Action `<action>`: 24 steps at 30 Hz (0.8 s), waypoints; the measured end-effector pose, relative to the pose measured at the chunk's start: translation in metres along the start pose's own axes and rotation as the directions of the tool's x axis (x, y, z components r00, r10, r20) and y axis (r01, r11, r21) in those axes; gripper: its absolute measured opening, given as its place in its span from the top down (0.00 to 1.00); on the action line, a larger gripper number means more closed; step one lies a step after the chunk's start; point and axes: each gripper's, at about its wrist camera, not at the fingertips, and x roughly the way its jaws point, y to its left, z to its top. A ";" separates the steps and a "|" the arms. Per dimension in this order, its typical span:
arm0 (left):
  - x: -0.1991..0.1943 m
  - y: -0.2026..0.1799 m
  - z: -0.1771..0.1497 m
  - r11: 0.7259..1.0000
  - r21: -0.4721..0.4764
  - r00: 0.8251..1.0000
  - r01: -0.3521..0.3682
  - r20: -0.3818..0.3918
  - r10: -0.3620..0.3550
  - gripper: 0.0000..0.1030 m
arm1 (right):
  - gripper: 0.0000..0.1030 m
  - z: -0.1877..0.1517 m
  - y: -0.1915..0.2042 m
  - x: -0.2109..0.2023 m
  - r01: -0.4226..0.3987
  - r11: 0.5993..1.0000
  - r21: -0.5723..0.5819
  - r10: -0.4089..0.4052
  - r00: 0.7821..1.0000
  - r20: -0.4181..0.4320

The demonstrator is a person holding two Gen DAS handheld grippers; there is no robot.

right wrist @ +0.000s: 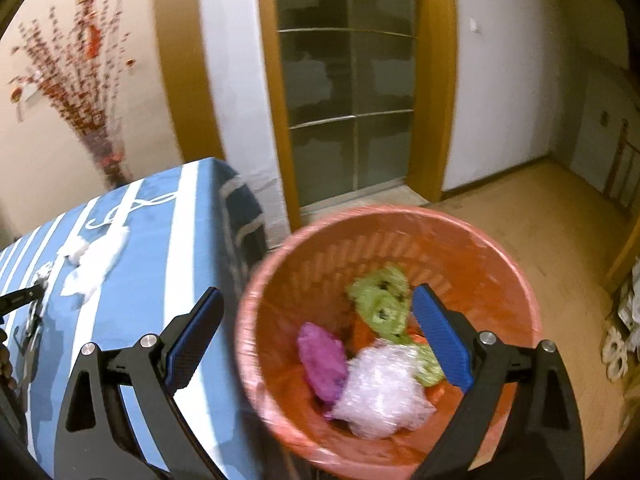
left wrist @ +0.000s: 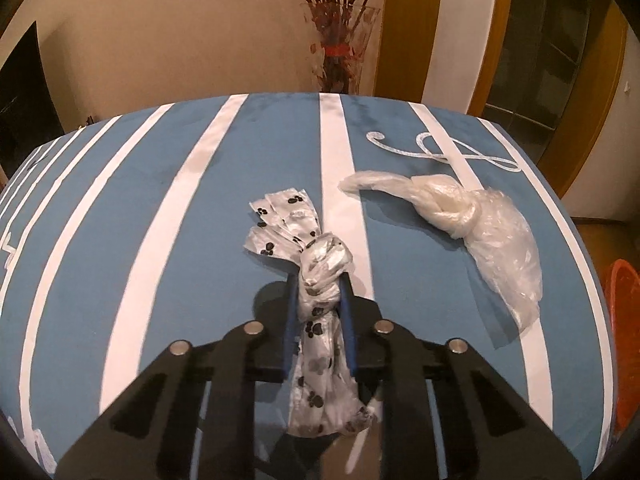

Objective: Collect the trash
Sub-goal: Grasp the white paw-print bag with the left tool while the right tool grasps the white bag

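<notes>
The left gripper [left wrist: 320, 280] is pinched narrow on a knotted paw-print bag [left wrist: 316, 280], its blue pads pressed to either side of the twist just below the knot, over the blue-and-white striped tablecloth [left wrist: 240, 208]. The right gripper [right wrist: 316, 336] gapes wide and holds nothing, hovering above an orange waste basket [right wrist: 500, 256] that stands on the floor just beside the table. Only the right wrist view looks into that basket: a green bag [right wrist: 380, 300], a purple bag [right wrist: 320, 360] and a clear crumpled bag [right wrist: 380, 392] (all blurred). The left wrist view alone shows sharply a knotted clear bag [left wrist: 480, 224] lying on the cloth, well right of the held one.
</notes>
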 end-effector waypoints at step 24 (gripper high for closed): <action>-0.037 0.123 -0.003 0.985 -0.171 0.998 0.002 0.069 0.010 0.81 | 0.12 0.032 0.275 0.106 -0.439 0.857 -0.272 0.374 0.891 -0.258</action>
